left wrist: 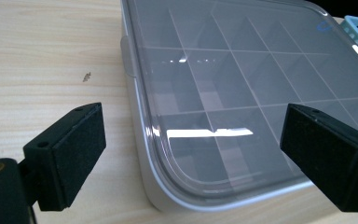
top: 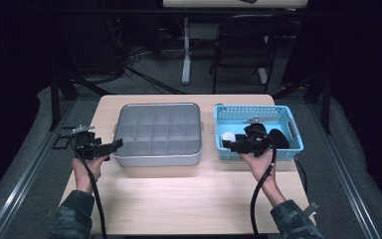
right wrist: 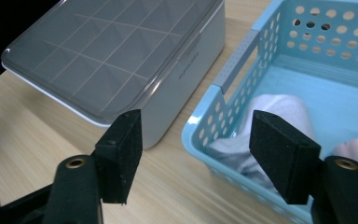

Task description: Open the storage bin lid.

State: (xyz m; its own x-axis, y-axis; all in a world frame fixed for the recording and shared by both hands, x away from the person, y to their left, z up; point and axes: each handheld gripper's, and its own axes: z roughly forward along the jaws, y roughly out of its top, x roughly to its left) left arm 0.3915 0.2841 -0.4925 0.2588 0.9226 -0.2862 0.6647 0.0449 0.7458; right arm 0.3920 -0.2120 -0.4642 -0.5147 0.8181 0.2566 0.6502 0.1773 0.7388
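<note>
Both grippers open, nothing held: left gripper (left wrist: 191, 154) jaws straddle the box (left wrist: 242, 93) corner; right gripper (right wrist: 196, 154) jaws straddle the basket (right wrist: 242, 60) rim.

Bright overhead light pools on the table (top: 179, 194), surroundings dark; glare streaks the lid (left wrist: 209, 132).

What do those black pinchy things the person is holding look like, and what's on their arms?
Each hand-held gripper, left and right, is black, with two blocky jaws faced with flat dark pads. Brass-coloured screw holes sit behind the jaws. A grey plate tops each one, and a black cable trails back from each. The sleeves are a dark camouflage pattern.
</note>
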